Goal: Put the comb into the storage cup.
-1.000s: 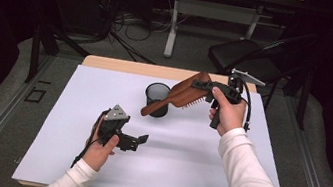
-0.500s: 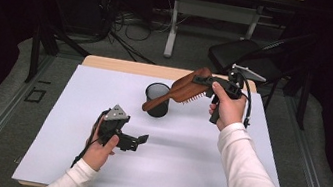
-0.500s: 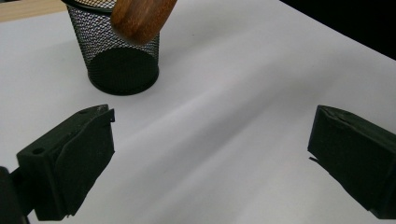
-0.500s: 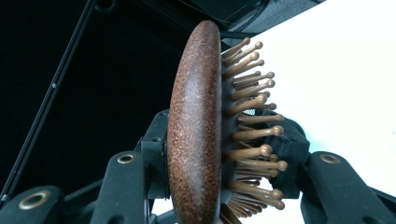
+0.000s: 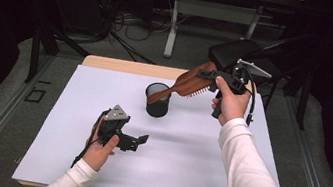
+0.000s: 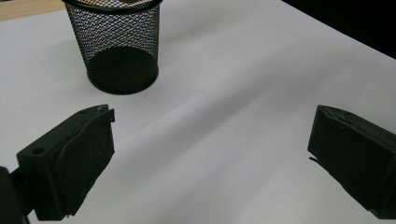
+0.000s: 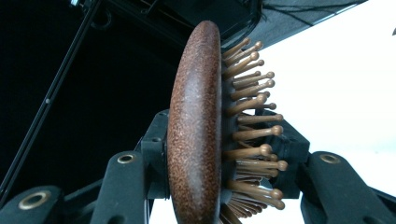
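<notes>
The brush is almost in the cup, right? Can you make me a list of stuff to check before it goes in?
1. Right claw shut on the brush, clamped at its head: ok.
2. Handle end aimed down at the cup: ok, it sits at the rim in the high view.
3. Handle already inside the cup: cannot tell.
4. Cup upright on the table: ok.
5. Cup has room: cannot tell, though the left claw view shows nothing through the mesh.
6. Left claw open and off to the side of the cup: ok.
</notes>
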Demonstrator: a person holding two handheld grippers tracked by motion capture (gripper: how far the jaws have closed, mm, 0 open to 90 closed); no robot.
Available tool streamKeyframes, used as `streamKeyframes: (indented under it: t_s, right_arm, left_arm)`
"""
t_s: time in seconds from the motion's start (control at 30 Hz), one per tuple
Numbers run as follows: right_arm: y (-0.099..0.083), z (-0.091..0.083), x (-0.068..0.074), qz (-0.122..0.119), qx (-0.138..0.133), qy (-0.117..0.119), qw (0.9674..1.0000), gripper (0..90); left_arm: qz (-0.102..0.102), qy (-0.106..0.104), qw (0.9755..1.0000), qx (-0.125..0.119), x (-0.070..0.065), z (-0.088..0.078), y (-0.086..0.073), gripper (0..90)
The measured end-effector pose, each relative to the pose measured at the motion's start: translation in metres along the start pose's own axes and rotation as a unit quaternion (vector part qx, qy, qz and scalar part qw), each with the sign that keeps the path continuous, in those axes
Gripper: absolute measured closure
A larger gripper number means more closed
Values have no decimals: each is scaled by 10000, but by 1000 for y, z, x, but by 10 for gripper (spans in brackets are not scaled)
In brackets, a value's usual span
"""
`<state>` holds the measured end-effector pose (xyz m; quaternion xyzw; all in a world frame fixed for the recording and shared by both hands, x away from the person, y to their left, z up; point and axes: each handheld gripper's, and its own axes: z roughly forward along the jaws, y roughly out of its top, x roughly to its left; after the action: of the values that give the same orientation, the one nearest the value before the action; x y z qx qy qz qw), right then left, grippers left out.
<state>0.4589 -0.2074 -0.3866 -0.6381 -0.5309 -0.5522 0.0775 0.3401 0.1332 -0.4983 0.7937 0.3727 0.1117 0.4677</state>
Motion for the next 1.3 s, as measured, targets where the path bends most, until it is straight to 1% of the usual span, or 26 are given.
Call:
streamKeyframes:
  t_s: [0.13,0.23,0.43,0.53,0.63,0.77,0.9,1.13,1.27,1.3]
  right_arm:
    - [2,-2,-1,25,-110,-25,9999,507]
    - [4,-5,-2,17,-128,-53,9999,507]
    - [8,-10,-4,45,-316,-120,9994,507]
    - [9,-12,-5,66,-363,-153,9992,506]
    - [9,-13,-6,23,-405,-198,9990,506]
    - [9,-12,-6,20,-432,-278,9987,506]
    - [7,-10,-5,-59,-448,-328,9984,506]
    - [5,-7,-2,-85,-566,-384,9976,506]
    - [3,-4,-4,-146,-660,-432,9968,506]
    - [2,-3,-4,-126,-650,-456,9968,506]
  left_arm:
    - [-10,-15,10000,12,0,0,0,4]
    - [-14,-16,10000,14,0,1,0,4]
    - [-5,-5,10000,15,0,1,0,4]
    - [-13,-9,10000,26,0,1,-1,4]
    - [-10,-6,10000,31,0,1,-1,4]
    - [-17,0,10000,34,0,2,-1,4]
    - [-23,7,10000,43,0,2,-1,4]
    - [-7,-1,10000,70,0,2,-2,4]
    - [-10,4,10000,59,1,2,-2,4]
    - [-11,5,10000,61,1,2,-2,4]
